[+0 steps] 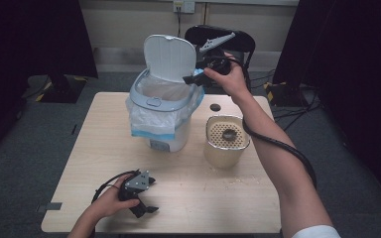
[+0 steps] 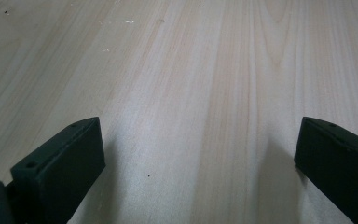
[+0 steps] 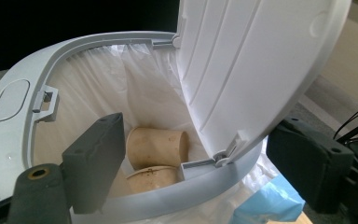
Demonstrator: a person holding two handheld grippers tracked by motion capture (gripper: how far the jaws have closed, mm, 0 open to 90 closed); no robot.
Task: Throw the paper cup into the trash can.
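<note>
A person's right gripper (image 1: 194,78) hovers over the open rim of a white lidded trash bin (image 1: 151,102), jaws apart and empty — two paper cups (image 3: 156,148) lie inside the bag-lined bin. In front of the bin, the left gripper (image 1: 146,198) rests on the wooden table (image 1: 213,198), jaws wide open.

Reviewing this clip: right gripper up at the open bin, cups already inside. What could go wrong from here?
1. The right gripper hangs at the rim beside the upright lid; a careless pull back could knock the lid shut or tug the bin.
2. The bag liner drapes loosely over the bin's side and might snag on a jaw.
3. The beige container stands under the right forearm, so lowering the arm could tip it.
</note>
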